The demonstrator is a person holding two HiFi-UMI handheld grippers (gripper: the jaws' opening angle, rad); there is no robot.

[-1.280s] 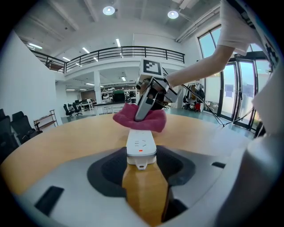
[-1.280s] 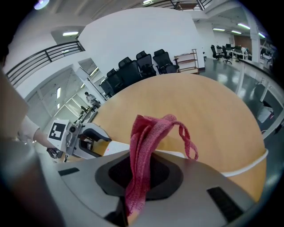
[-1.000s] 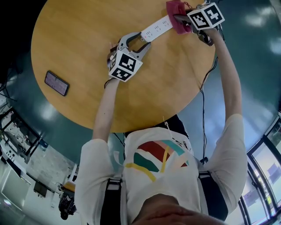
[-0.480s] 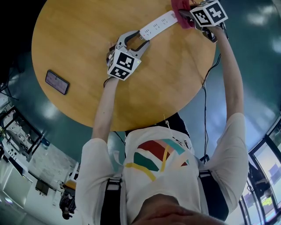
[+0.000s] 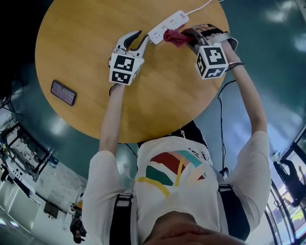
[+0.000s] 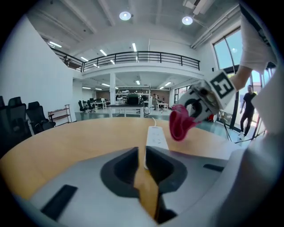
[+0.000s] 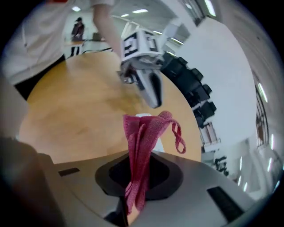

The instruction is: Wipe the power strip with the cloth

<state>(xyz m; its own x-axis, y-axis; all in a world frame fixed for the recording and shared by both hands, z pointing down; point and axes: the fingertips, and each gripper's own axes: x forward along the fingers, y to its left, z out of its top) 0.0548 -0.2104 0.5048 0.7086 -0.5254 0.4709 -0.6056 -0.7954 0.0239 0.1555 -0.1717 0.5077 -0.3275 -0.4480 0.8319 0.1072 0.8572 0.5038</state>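
The white power strip [image 5: 167, 26] lies at the far side of the round wooden table [image 5: 95, 62], its cable [image 5: 201, 7] running off the far edge. My right gripper [image 5: 187, 34] is shut on the red cloth [image 5: 174, 36], which hangs bunched above the strip's middle. From the right gripper view the cloth [image 7: 141, 137] dangles out of the jaws. My left gripper [image 5: 137, 38] sits at the strip's near end. Its jaws are closing to a narrow gap with nothing pressed between them. In the left gripper view the strip [image 6: 156, 136] lies just beyond the tips, the cloth [image 6: 179, 126] above it.
A dark phone [image 5: 63, 92] lies near the table's left edge. A black cable [image 5: 221, 119] hangs down past the table's right edge. The person's arms reach over the near edge. Office chairs and desks stand far behind.
The right gripper lifted the cloth off the strip's far end and drew back toward its middle. The left gripper's jaws, wide around the strip's near end before, have narrowed and come off it.
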